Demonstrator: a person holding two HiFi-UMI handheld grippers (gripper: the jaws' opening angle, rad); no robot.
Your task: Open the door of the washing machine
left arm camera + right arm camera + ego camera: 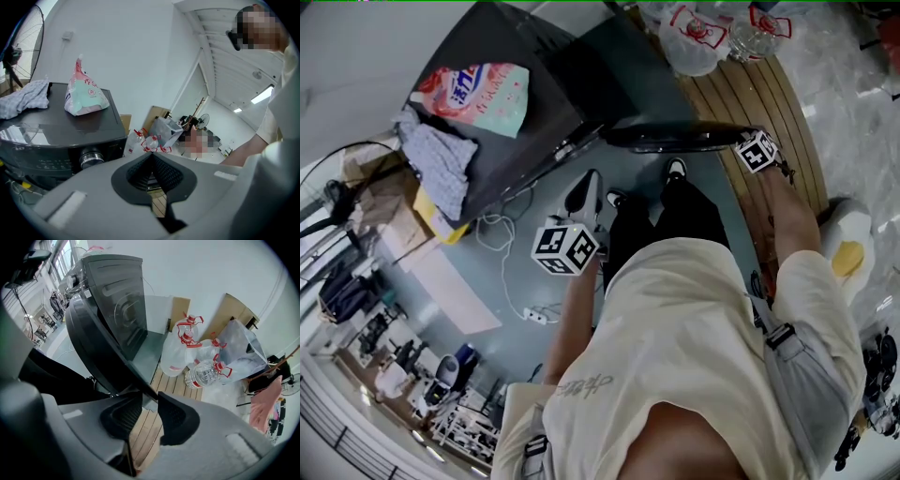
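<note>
The dark grey washing machine (516,84) stands at the upper left, with its black door (675,137) swung out wide. In the right gripper view the door (101,352) runs down from the machine (119,301), and its rim ends in the gap between my right gripper's (150,416) jaws. The jaws stand apart, and wooden floor shows between the pads. In the head view that right gripper (748,142) sits at the door's outer end. My left gripper (586,192) hangs in front of the machine (56,136), away from the door. Its jaws (151,161) are shut on nothing.
A detergent bag (478,94) and a checked cloth (436,159) lie on the machine's top. Large water bottles (187,352) stand on a slatted wooden platform (769,103) beside it. A power strip with cable (534,316) lies on the floor. The person's shoes (675,169) are below the door.
</note>
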